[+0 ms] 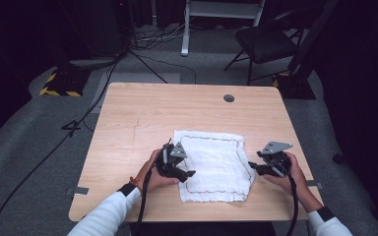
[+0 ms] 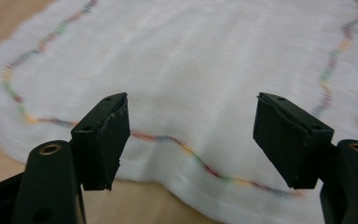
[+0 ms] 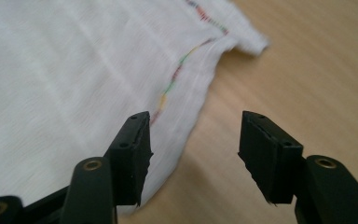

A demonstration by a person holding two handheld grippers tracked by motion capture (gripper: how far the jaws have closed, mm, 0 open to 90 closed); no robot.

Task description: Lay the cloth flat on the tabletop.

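Note:
A white cloth [image 1: 215, 164] with a wavy multicoloured stitched border lies flat on the wooden table [image 1: 142, 113], near its front edge. My left gripper [image 1: 186, 174] is at the cloth's left edge, open, its jaws spread over the stitched border [image 2: 186, 149] with nothing between them. At the cloth's right edge my right gripper [image 1: 252, 167] is open too. In the right gripper view the cloth [image 3: 65, 79] lies under the left jaw and bare wood under the other, with the gripper [image 3: 193, 142] empty.
A round cable hole [image 1: 229, 98] sits near the table's far edge. Beyond the table stand a black chair [image 1: 266, 42] and a white frame leg [image 1: 185, 29]; cables cross the grey floor at the left. Cables trail from both grippers over the front edge.

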